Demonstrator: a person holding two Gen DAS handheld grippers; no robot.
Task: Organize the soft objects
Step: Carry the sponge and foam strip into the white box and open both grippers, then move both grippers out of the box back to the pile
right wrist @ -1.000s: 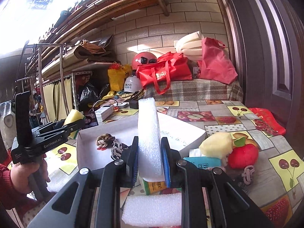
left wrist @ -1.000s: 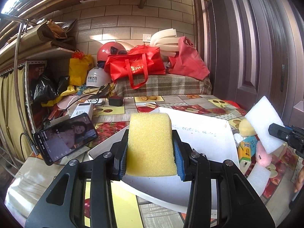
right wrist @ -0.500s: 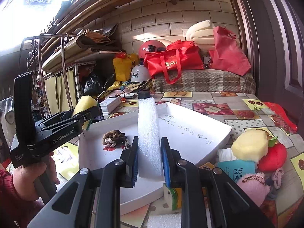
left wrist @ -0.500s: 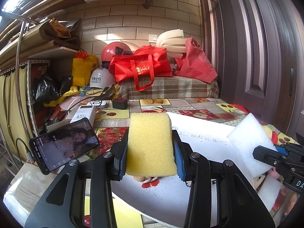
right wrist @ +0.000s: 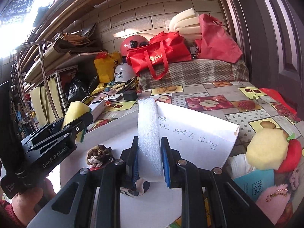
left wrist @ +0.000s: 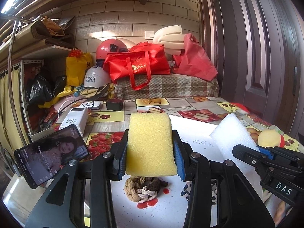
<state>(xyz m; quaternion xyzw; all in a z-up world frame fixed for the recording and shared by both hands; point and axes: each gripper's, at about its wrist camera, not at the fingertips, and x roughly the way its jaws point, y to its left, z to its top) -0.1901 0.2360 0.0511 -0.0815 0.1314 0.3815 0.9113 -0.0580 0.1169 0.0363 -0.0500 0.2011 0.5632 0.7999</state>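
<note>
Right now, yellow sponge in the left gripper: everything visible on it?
The yellow sponge is a porous foam block with a thin green layer on one face, seen from the right wrist. It stands upright, clamped between the left gripper pads, above the white tray, over a braided rope knot.

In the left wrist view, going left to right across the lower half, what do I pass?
Phone → yellow sponge clamped in the left claw → white foam block held in the right claw → pale yellow plush fruit at the far right.
</note>
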